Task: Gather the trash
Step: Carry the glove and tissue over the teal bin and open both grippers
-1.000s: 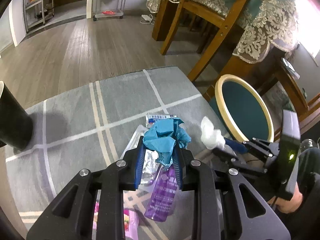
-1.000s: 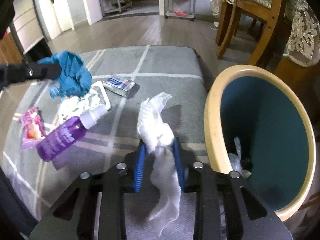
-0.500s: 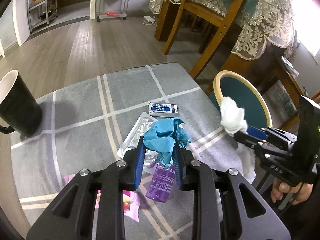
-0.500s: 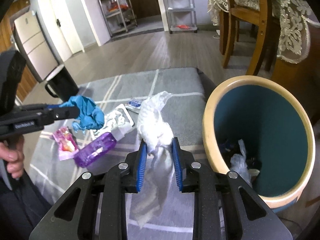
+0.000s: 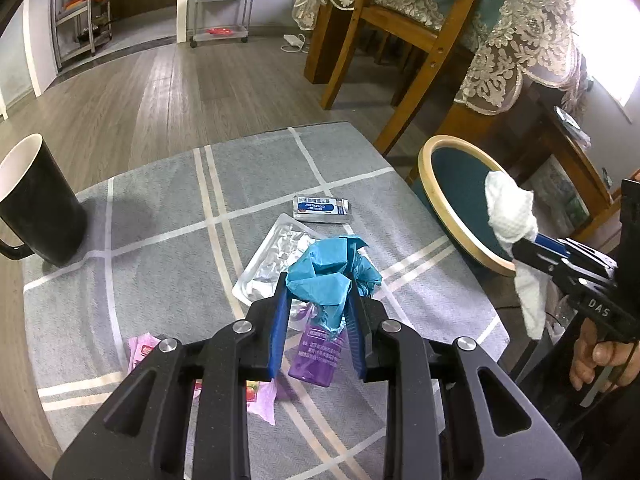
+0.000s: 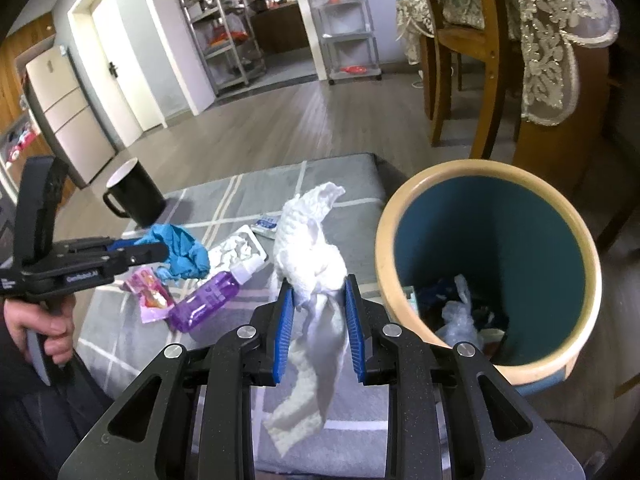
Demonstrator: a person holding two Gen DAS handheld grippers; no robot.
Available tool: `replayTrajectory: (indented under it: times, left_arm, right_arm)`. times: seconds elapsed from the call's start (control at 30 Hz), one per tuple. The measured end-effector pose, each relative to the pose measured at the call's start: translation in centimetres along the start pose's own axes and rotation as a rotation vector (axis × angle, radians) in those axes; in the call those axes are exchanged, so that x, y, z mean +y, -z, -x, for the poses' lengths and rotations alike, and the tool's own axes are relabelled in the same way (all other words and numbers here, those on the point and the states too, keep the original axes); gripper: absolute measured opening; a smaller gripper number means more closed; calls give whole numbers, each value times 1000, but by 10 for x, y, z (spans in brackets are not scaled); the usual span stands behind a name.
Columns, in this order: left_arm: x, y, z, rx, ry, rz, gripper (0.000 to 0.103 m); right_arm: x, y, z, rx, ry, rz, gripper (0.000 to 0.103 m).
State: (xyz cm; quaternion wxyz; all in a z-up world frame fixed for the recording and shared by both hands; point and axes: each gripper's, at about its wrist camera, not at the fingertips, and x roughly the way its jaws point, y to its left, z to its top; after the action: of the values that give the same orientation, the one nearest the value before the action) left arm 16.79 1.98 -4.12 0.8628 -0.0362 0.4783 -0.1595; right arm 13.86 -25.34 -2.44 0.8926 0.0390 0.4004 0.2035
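Two tools clamped, left tool [image 5: 318, 300] pinching blue wad [image 5: 330, 272], right tool [image 6: 318, 300] pinching white tissue [image 6: 310, 256] beside bin [image 6: 486, 184]

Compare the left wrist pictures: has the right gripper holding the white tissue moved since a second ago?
Yes. The right gripper, shut on the white tissue, has risen from table level beside the bin's near rim to above the bin opening.

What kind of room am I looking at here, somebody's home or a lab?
Most likely a lived-in home, around the dining area. A wooden chair stands at a table draped in a lace-edged cloth, a fridge stands by a doorway, and storage shelves hold household goods on a wood-look floor.
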Motion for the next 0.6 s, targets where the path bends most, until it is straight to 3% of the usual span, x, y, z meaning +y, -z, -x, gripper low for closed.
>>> replayTrajectory:
  times: [0.3,0.6]
  left_arm:
    - [-18,-5,-1,-7,57,6,25]
    - [-56,-22,-8,-14,115,-50,25]
  right_arm:
    - [-7,-1,14,-31,14,-25,27]
    - [-21,-2,31,-65,36,-76,27]
